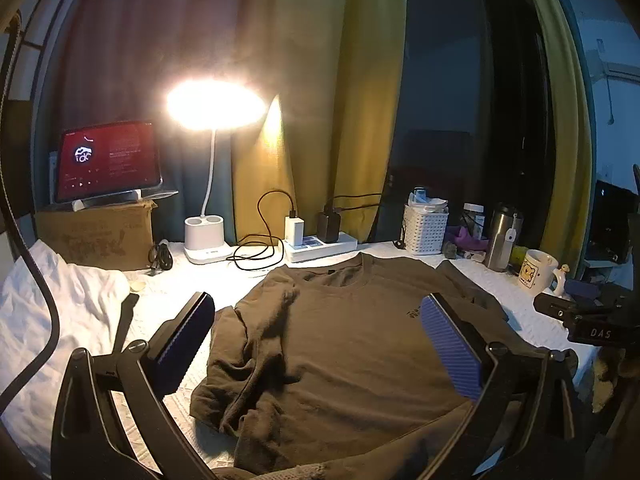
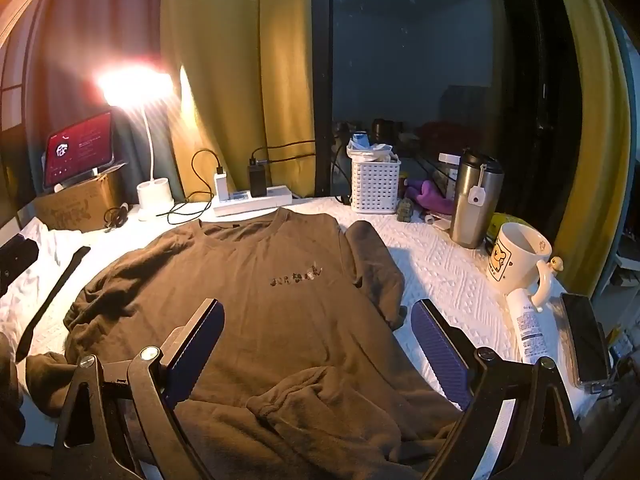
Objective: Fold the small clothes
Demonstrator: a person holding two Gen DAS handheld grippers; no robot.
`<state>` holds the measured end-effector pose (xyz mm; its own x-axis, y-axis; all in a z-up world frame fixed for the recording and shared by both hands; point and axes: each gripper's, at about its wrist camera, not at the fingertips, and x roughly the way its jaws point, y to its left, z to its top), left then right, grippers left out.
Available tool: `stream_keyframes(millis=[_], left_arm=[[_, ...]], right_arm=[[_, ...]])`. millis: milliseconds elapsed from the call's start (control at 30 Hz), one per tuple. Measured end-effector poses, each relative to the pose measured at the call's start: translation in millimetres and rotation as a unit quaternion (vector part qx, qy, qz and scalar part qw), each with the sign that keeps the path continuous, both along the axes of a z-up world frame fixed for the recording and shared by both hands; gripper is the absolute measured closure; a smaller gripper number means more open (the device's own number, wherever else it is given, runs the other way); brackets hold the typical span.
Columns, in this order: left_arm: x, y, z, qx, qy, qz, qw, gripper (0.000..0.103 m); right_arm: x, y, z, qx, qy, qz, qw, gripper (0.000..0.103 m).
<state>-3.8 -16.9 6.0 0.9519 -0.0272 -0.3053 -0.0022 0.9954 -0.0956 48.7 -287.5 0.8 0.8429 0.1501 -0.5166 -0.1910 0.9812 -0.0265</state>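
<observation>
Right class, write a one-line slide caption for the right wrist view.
Open right gripper hovers over a brown T-shirt spread flat on the white table, mug alongside.

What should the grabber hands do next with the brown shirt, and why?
Probably the left gripper should dip and pinch the rumpled sleeve of the brown shirt, then fold it inward. Both it and the right gripper are open and holding nothing; the shirt lies face up with its collar toward the lamp, and that sleeve is bunched while the other sleeve lies flatter.
</observation>
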Motion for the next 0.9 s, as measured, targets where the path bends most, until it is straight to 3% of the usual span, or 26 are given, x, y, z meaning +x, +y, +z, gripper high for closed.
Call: stream_keyframes(millis=[900], left_arm=[[-1.6, 1.9, 2.9, -0.004, -0.002, 0.012, 0.9999, 0.001]], right_arm=[[0.1, -0.8, 8.6, -0.001, -0.004, 0.003, 1.000, 0.008]])
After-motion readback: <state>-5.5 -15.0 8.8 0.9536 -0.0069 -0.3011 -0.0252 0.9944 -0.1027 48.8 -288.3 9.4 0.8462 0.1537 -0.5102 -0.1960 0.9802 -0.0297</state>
